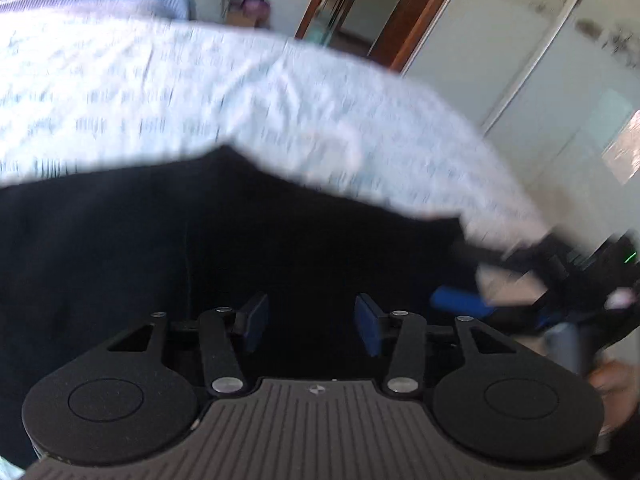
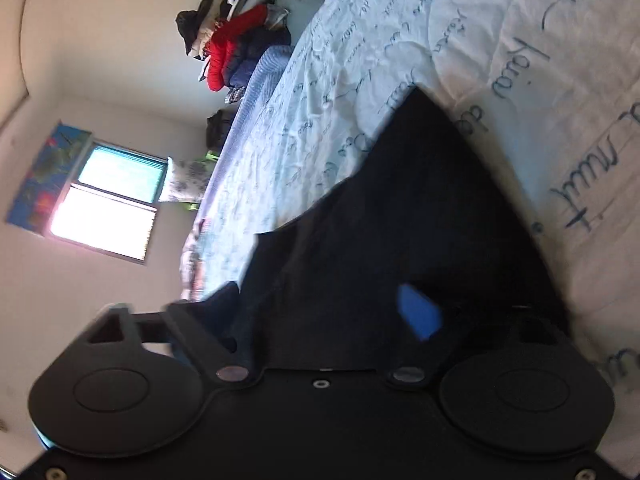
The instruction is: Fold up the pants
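Observation:
The black pants (image 1: 200,240) lie spread on a bed with a white sheet printed in blue script (image 1: 200,92). My left gripper (image 1: 310,320) is open, its blue pads apart just above the dark cloth, with nothing between them. My right gripper shows at the right of the left wrist view (image 1: 472,300), blurred, at the edge of the pants. In the right wrist view, rolled sideways, the pants (image 2: 400,220) fill the middle. My right gripper (image 2: 332,320) is spread wide with black cloth between its fingers; one blue pad (image 2: 418,316) shows. No grip on the cloth shows.
A pile of clothes with a red jacket (image 2: 228,52) sits at the far end of the bed. A window (image 2: 108,208) is on the wall. A wooden door frame (image 1: 420,12) and white wardrobe doors (image 1: 540,80) stand beyond the bed.

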The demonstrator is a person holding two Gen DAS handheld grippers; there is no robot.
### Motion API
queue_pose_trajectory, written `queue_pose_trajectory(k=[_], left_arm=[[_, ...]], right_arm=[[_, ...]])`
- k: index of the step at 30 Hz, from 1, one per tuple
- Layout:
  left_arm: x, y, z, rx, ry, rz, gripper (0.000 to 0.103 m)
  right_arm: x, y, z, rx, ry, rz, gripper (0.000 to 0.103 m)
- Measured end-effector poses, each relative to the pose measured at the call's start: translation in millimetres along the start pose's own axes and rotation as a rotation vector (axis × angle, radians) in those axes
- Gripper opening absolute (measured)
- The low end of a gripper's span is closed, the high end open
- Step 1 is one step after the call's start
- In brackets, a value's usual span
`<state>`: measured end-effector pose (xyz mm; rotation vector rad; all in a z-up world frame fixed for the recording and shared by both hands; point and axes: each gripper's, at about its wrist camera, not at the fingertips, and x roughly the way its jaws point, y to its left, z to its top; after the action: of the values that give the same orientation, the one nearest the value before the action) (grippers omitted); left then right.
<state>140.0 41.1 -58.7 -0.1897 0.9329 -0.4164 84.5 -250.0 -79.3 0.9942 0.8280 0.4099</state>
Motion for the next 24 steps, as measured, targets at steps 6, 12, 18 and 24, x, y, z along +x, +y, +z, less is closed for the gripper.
queue_pose_trajectory(k=[6, 12, 18, 24], left_arm=[[-2, -1, -27, 0.055, -0.095, 0.029, 0.055], [5, -25, -40, 0.157, -0.124, 0.106, 0.072], [7, -28, -43, 0.169, -0.126, 0.107, 0.081], [4, -22, -44, 0.163, -0.125, 0.087, 0.081]], right_arm=[[-10, 27, 14, -0.055, -0.025, 0.023, 0.088], [44, 7, 36, -0.039, 0.110, -0.048, 0.081], [40, 62, 39, -0.168, 0.088, 0.007, 0.090], [128, 102, 12, -0.280, 0.426, 0.066, 0.090]])
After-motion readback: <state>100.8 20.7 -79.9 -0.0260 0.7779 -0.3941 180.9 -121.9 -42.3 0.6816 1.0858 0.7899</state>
